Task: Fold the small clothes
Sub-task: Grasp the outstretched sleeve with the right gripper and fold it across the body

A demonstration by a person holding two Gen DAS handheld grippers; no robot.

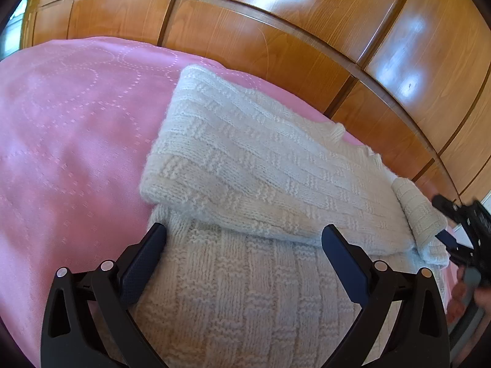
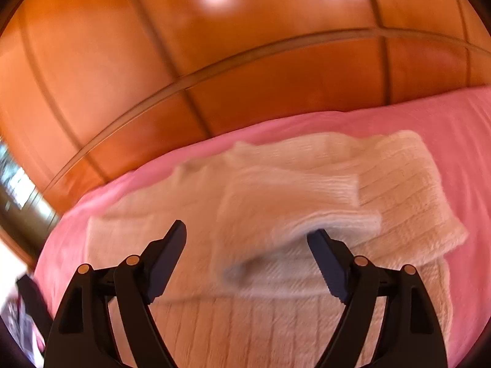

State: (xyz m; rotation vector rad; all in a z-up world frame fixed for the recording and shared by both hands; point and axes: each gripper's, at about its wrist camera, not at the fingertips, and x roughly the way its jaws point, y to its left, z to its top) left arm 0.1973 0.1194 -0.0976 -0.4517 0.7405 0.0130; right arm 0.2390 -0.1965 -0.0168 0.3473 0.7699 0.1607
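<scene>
Glossy wooden wardrobe doors are seen behind a bed covered by a pink bedspread. On it a white knitted sweater is laid, one part folded over the body. The left tool is held spread apart above the knit, nothing gripped. The right tool is likewise spread wide over the blurred sweater.
</scene>
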